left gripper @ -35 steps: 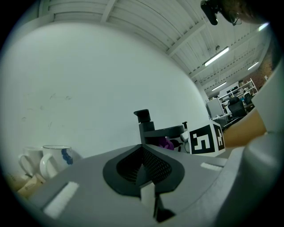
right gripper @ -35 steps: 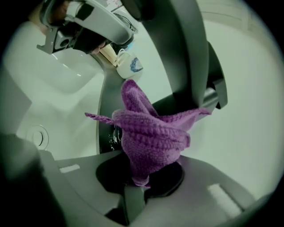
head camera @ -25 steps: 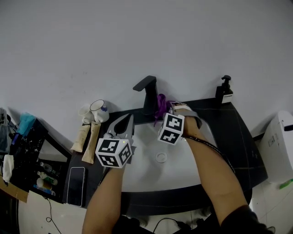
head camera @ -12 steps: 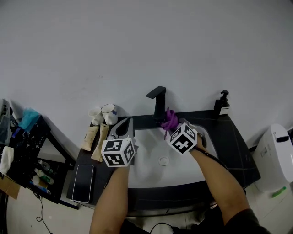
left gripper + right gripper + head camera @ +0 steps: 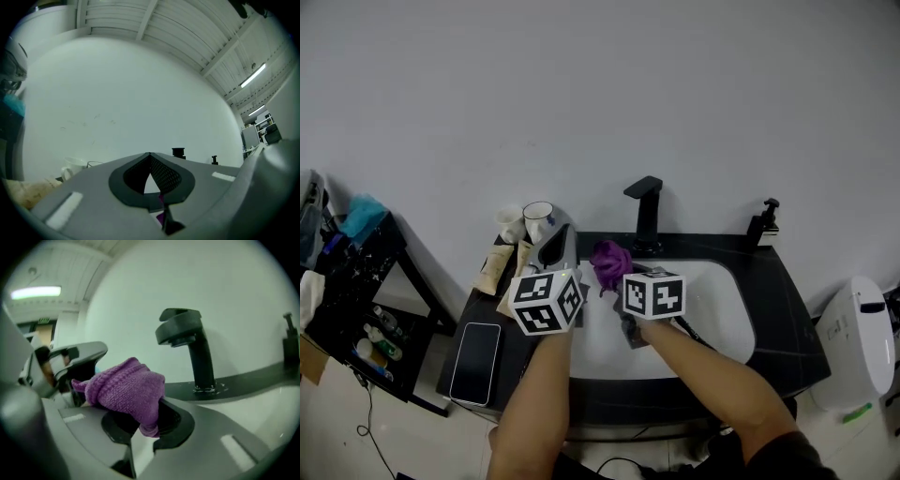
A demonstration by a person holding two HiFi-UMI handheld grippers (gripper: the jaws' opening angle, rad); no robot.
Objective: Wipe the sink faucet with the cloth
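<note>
White wall backed the black counter (image 5: 783,323). Right gripper (image 5: 140,426) had its jaws clamped on the purple cloth (image 5: 123,389), bunched above them, left of the faucet (image 5: 190,345) and clear of it. Left gripper (image 5: 150,158) jaws met, empty.

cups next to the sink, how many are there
2: a small white cup and a mug right beside it, both at the back of the dark counter, left of the faucet. Others may be hidden from view.

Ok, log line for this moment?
left gripper: shut, empty | right gripper: shut on cloth | cloth: apart from faucet, to its left | wiping contact: none
</note>
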